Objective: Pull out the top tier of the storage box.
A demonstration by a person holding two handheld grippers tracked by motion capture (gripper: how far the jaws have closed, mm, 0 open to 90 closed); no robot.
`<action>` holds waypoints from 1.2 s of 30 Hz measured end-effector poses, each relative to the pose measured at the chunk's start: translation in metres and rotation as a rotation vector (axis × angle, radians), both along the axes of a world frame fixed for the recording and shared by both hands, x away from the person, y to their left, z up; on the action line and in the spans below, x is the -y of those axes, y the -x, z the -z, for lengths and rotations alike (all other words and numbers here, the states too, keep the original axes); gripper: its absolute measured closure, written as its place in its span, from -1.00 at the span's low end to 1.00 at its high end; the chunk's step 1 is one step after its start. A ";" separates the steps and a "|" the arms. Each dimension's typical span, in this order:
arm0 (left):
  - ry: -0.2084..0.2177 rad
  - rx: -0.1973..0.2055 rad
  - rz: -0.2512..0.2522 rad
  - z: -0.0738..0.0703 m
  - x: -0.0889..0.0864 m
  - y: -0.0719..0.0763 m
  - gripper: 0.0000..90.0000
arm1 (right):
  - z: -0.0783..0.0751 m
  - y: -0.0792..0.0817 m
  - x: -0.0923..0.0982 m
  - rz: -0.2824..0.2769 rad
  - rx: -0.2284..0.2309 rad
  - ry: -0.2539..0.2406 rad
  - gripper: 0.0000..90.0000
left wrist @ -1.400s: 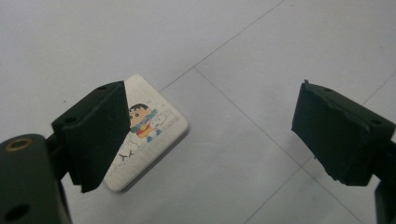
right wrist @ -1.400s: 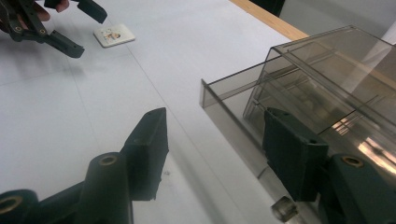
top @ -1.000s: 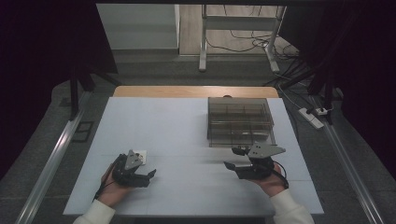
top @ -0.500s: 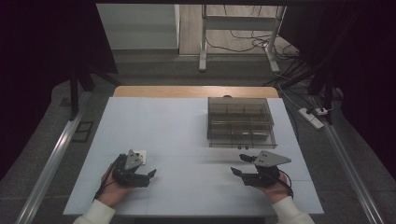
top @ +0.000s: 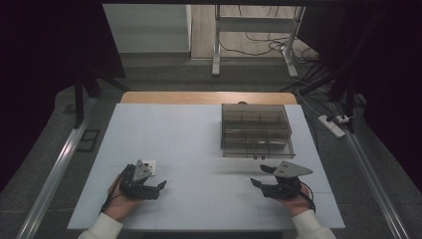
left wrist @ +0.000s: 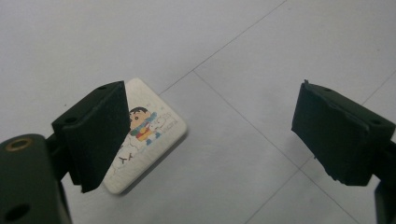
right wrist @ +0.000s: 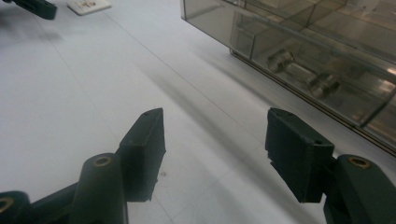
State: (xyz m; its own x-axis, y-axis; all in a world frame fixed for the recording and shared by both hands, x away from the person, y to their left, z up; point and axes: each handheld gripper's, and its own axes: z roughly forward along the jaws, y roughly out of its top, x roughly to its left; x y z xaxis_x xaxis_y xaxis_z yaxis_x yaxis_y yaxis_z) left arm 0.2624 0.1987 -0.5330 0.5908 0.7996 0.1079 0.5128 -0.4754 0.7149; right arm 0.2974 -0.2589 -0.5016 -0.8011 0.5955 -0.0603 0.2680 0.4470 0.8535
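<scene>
Near the front-left of the white table (top: 199, 134) we hold the left gripper (left wrist: 210, 135) wide open, nothing gripped; the small cartoon tile (left wrist: 144, 140) lies flat just beside its one jaw. We hold the right gripper (right wrist: 215, 149) open and empty too, near the clear compartment box (right wrist: 299, 51), not touching it.

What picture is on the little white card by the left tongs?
The small white rounded card bears a cartoon child in colourful striped clothes beside a white figure, clearest in the left gripper view.
</scene>
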 end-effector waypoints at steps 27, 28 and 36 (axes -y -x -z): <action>0.046 -0.047 0.080 -0.030 0.003 -0.013 -0.73 | 0.010 -0.002 0.001 0.024 -0.010 0.037 -0.20; 0.045 -0.055 0.084 -0.031 0.003 -0.014 -0.73 | 0.009 -0.002 0.001 0.024 -0.009 0.038 -0.20; 0.030 -0.088 0.087 -0.034 0.004 -0.024 -0.73 | 0.010 -0.002 0.002 0.029 -0.010 0.046 -0.20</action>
